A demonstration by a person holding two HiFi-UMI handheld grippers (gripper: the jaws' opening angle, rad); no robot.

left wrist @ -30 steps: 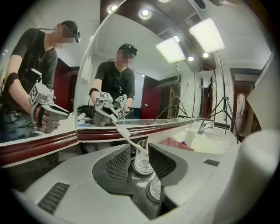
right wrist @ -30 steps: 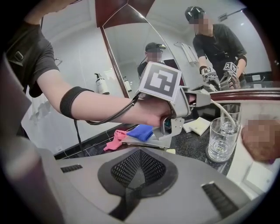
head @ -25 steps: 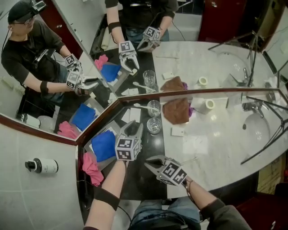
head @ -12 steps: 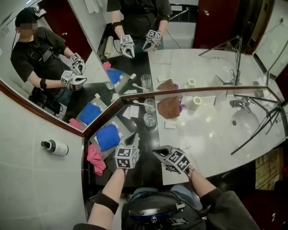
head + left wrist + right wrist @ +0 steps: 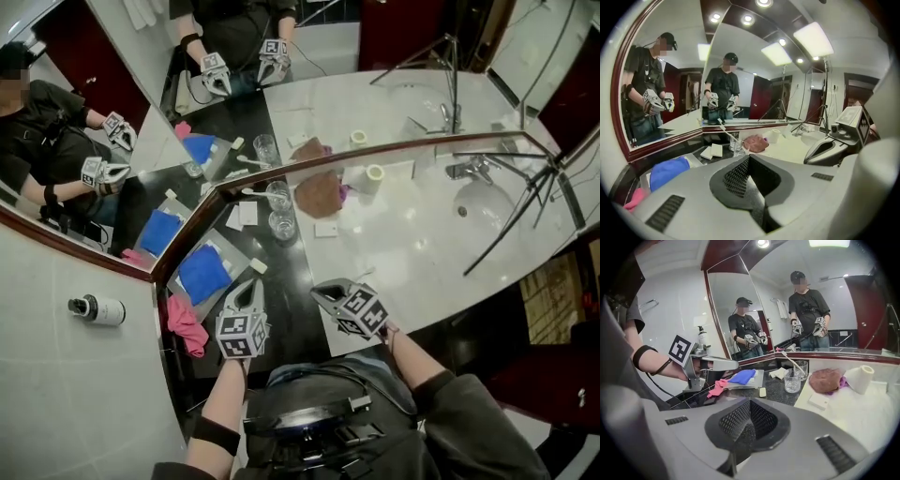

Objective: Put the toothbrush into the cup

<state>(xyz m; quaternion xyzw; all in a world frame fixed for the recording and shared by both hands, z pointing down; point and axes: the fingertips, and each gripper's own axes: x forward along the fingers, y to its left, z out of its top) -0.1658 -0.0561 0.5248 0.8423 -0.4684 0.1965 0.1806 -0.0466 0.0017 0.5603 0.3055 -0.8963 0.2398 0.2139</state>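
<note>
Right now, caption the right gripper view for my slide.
Toothbrush leans in the rear cup; right gripper jaws shut, empty.

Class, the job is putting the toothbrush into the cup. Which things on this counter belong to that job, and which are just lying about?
Belonging to the job: toothbrush, already leaning in the rear glass cup.

Just lying about: front glass cup, brown cloth, toilet roll, blue cloth, pink cloth.

Dark counter point(image 5: 295, 277) bare up to front glass point(image 5: 281, 226); brown cloth point(image 5: 319, 193) beside toothbrush cup point(image 5: 278, 198).
</note>
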